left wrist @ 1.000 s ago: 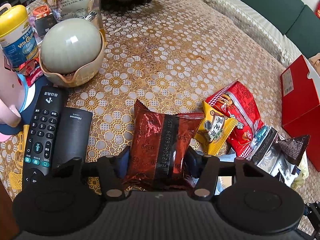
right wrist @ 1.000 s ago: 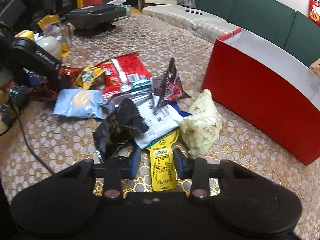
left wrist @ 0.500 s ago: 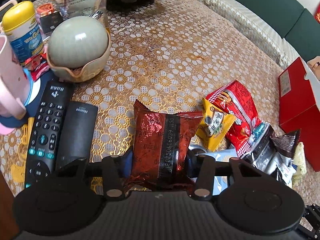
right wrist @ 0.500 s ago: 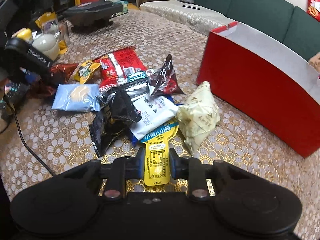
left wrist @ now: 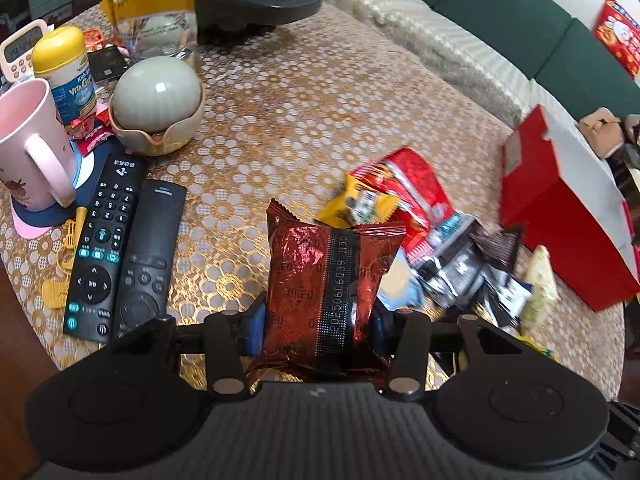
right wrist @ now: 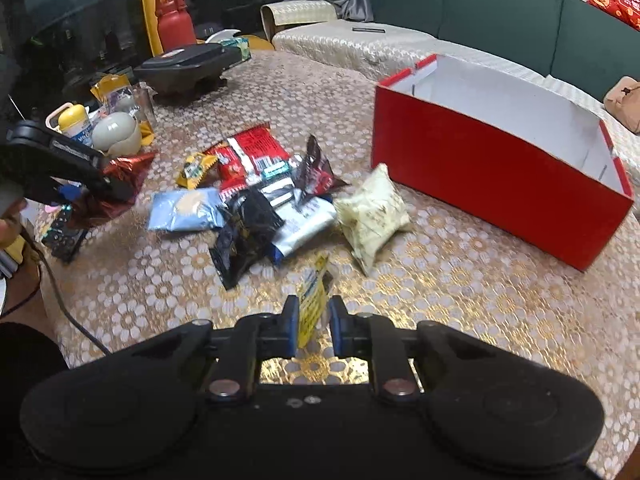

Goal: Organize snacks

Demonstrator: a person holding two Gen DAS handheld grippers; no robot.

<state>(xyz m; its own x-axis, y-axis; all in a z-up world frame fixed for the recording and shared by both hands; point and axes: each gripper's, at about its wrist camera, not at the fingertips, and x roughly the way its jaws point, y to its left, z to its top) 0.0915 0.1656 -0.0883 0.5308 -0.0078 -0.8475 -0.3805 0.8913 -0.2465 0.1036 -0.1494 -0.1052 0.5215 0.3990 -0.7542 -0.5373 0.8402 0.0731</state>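
The left gripper (left wrist: pixel 316 322) clamped a crinkled red foil Oreo packet (left wrist: pixel 328 276) across its lower half, while the right gripper (right wrist: pixel 313 326) was closed on the thin edge of a yellow sachet (right wrist: pixel 314 300), both lifted clear of the gold-patterned tablecloth (right wrist: pixel 460 280). The sachet, pinched only at its edge, seemed liable to slip out. The open red box (right wrist: pixel 480 160) stood ahead and right of the right gripper, the remaining snack pile (right wrist: pixel 272 200) ahead and left.

Glossy crinkled red foil packet (left wrist: pixel 328 280), matt red cardboard box (right wrist: pixel 492 172), lace-patterned tablecloth (left wrist: pixel 280 120), matt black plastic remotes (left wrist: pixel 148 256)
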